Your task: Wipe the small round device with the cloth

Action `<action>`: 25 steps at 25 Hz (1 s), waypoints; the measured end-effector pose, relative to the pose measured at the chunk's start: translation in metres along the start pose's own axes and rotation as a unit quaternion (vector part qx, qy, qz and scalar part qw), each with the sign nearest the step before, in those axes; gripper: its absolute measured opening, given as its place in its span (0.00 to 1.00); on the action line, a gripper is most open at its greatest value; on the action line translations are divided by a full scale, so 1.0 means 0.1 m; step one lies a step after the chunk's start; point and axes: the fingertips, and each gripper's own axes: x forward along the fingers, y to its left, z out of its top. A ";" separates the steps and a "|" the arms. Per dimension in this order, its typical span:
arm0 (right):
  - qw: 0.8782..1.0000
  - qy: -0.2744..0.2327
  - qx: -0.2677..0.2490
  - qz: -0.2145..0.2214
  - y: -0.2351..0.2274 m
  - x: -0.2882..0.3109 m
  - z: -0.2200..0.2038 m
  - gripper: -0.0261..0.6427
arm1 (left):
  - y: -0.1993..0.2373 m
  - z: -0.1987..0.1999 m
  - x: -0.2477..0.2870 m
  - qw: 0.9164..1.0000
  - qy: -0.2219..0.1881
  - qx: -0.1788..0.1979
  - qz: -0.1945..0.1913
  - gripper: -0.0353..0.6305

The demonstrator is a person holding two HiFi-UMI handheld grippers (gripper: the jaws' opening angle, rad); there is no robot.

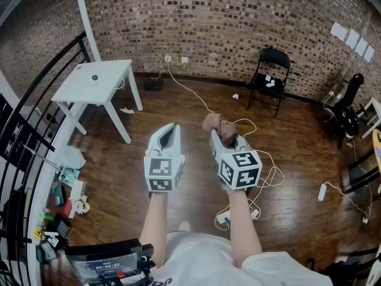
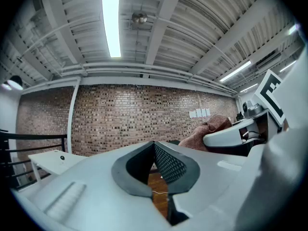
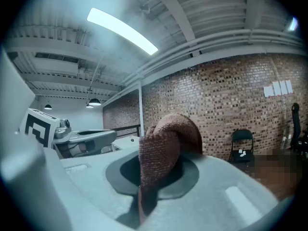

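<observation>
Cloth gripped, device well apart on the far table

Both grippers are held out side by side above the wooden floor (image 1: 178,109), near each other but not touching. The right gripper (image 1: 225,137) has its jaws clenched on a brown knitted cloth (image 1: 213,124), which bunches up over the fingertips and hangs down between them. The left gripper (image 1: 171,130) has its jaws pressed together with nothing between them.

The small round device (image 1: 94,77) is a dark dot on top of the white table (image 1: 113,70), which stands at the upper left beside a black railing (image 1: 36,118) and in front of the brick wall (image 1: 226,22). It lies well apart from both grippers. Bare floor separates them from the table, and a scrap of white litter (image 1: 126,110) lies by the table's legs.

A white cable (image 1: 196,97) runs from a wall socket (image 1: 176,59) across the floor and ends in loose coils (image 1: 268,174) under the right gripper. A black folding chair (image 1: 271,79) stands against the wall to the right, with a dark office chair (image 1: 348,112) further right. A white power strip (image 1: 322,191) lies on the floor at the right. Bags and boxes (image 1: 65,183) are heaped along the railing at the lower left.
</observation>
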 end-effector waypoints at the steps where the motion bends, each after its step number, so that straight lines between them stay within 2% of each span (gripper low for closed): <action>1: 1.000 0.005 0.000 0.003 0.06 0.12 -0.04 0.08 | 0.11 -0.05 0.04 1.000 0.002 0.002 0.001 0.08; 4: 1.000 0.024 -0.001 0.009 0.14 0.48 -0.16 0.08 | 0.37 -0.25 0.22 1.000 0.013 -0.003 0.002 0.08; 8: 0.999 0.040 0.003 0.010 -0.10 0.85 -0.20 0.08 | 0.53 -0.67 0.56 0.999 0.048 -0.019 0.010 0.08; 15: 0.999 0.034 0.018 0.036 -0.47 1.71 -0.16 0.08 | 1.11 -0.86 1.28 0.997 0.056 -0.027 0.054 0.08; 20: 0.998 0.011 0.022 0.054 -1.06 2.36 0.15 0.08 | 1.20 -0.75 2.16 0.996 0.048 -0.014 0.070 0.08; 25: 0.998 -0.030 0.034 0.054 -1.91 2.85 0.65 0.08 | 0.96 -0.50 3.21 0.998 0.022 -0.005 0.056 0.08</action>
